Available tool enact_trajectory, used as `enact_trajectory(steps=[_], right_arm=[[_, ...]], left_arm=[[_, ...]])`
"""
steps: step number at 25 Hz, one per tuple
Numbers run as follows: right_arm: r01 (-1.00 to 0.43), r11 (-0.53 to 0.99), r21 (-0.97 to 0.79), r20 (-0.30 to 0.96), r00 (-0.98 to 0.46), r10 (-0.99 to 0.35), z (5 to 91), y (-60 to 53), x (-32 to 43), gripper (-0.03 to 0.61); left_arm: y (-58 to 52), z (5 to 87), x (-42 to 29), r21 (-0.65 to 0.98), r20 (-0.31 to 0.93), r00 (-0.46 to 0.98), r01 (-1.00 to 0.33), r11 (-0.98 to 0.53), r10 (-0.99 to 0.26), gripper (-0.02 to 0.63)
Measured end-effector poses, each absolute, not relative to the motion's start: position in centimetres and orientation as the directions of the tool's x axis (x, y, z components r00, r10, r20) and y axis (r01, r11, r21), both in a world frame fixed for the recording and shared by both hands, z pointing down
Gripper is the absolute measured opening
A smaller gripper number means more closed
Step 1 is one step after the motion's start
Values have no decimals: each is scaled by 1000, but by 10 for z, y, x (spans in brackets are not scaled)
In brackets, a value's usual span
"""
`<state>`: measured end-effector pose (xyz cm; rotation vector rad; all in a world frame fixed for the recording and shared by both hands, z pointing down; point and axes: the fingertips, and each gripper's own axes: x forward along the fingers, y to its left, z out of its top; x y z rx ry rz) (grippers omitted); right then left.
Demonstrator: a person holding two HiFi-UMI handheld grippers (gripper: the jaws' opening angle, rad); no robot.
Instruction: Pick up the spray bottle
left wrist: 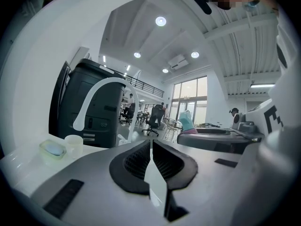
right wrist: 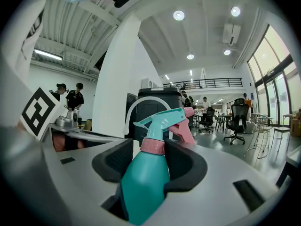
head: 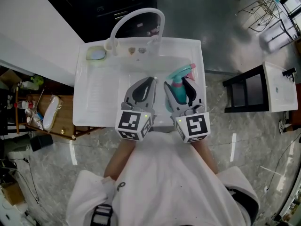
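Right hand-held gripper (head: 177,85): clenched on the teal spray bottle (head: 178,92), one jaw on each side of the body, just below the pink collar. Right gripper view, same story: bottle body filling the gap between the pads, spray head leaning toward 1 o'clock, pink trigger under the teal nozzle. Head view: spray bottle at 1 o'clock from frame centre, over the right part of the white table (head: 96,102), nozzle end pointing to 12 o'clock, close to the table's right edge. Standing on the table or lifted off it: cannot tell.

Left hand-held gripper (head: 151,82): closed, jaws tip to tip, nothing between them, as plain in the left gripper view. Just beside the right one, at its 9 o'clock, not touching the spray bottle.

Marker cubes of both at 6 o'clock of the jaws, close to the person's white top (head: 164,182).

White arched tap (head: 139,15) at the table's 12 o'clock edge. Pale green dish (head: 96,55) with something bluish in it at the table's 11 o'clock corner; small white cup (left wrist: 74,142) just beside it in the left gripper view.

Black side table (head: 244,93) at 3 o'clock, well apart, with a white box (head: 279,86) next to it. Cluttered wooden shelf (head: 56,121) at 9 o'clock. Glossy grey floor (head: 211,22) all round.
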<state>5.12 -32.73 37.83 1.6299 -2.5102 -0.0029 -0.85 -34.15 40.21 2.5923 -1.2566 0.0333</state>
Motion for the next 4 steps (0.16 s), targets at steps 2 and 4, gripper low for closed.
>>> enact_trajectory(steps=[2, 4], right_arm=[[-907, 413, 85, 124, -401, -908, 379, -329, 49, 224], [-906, 415, 86, 123, -404, -906, 380, -330, 47, 223]], left_arm=[[-343, 404, -10, 215, 137, 624, -777, -592, -769, 35], [-343, 406, -11, 210, 141, 623, -778, -592, -769, 36]])
